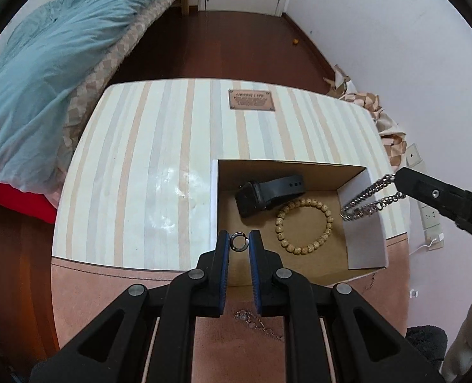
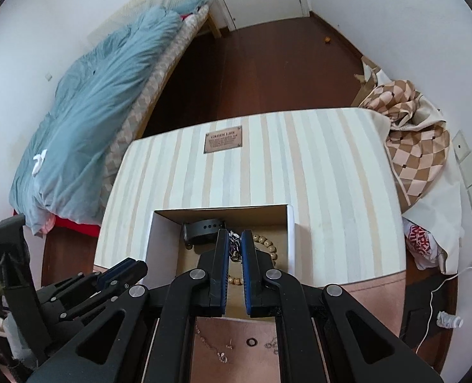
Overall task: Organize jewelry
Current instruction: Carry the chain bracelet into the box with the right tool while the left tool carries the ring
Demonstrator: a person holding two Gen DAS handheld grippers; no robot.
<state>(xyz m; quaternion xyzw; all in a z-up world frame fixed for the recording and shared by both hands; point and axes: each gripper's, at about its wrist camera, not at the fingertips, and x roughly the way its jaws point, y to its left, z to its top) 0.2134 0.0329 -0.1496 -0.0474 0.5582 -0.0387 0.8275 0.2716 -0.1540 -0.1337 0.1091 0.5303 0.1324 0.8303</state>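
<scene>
Fingers of our left gripper [image 1: 239, 242] clamp 1 small, slippery ring [image 1: 239, 242] above the box [image 1: 366, 249]; our right gripper [image 2: 235, 249] pinches the limp chain [image 1: 368, 196] over it.

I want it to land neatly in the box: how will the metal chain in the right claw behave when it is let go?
Probably floppy: the chain hangs in two slack strands from the right claw, sagging over the box wall. It will likely pool in a heap rather than lie straight. A strand may catch on the wall, since part hangs across it.
</scene>
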